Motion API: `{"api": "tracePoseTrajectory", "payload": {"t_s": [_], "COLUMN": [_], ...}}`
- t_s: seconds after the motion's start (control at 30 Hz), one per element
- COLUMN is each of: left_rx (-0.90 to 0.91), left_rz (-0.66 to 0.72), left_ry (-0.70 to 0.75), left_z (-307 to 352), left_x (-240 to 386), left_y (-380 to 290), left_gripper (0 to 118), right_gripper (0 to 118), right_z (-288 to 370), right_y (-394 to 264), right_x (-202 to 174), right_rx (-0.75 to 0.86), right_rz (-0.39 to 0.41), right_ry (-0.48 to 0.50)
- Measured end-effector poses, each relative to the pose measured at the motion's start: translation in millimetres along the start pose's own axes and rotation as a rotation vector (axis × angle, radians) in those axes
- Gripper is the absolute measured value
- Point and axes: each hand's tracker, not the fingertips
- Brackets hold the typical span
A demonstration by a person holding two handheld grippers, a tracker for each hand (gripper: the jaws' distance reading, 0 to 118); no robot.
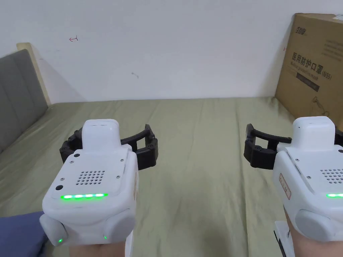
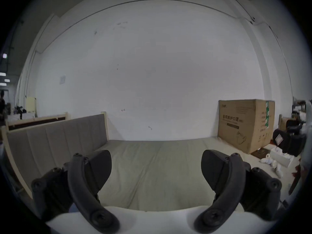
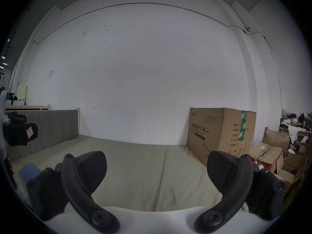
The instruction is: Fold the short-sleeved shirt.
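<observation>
Both the left gripper and right gripper hovered wide open, empty, above the olive bedsheet; best to reach first for the blue garment at lower left.

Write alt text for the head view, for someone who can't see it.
Two white handheld tongs, the left tongs and the right tongs, are held open above a bed covered by an olive-green sheet. A blue cloth peeks in at the lower left, a grey headboard stands on the left, and a cardboard box sits against the white wall on the right.
</observation>
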Motion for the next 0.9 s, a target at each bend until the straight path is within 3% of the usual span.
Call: {"api": "tracePoseTrajectory", "payload": {"t_s": [0.13,0.9], "left_rx": [0.009,-0.075], "left_rz": [0.010,0.142], "left_ry": [-0.069,-0.041], "left_z": [1.2,-10.2], "left_x": [-0.9,-12.7], "left_y": [-2.0,4.8], "left_gripper": [110,110], "right_gripper": [117,117], "right_z": [-5.0,-7.6], "right_y": [-0.6,0.2], "right_x": [-3.7,-6.6], "right_rx": [-0.025,-0.074], "right_rz": [0.002,-0.011], "right_ry": [-0.015,0.011]}}
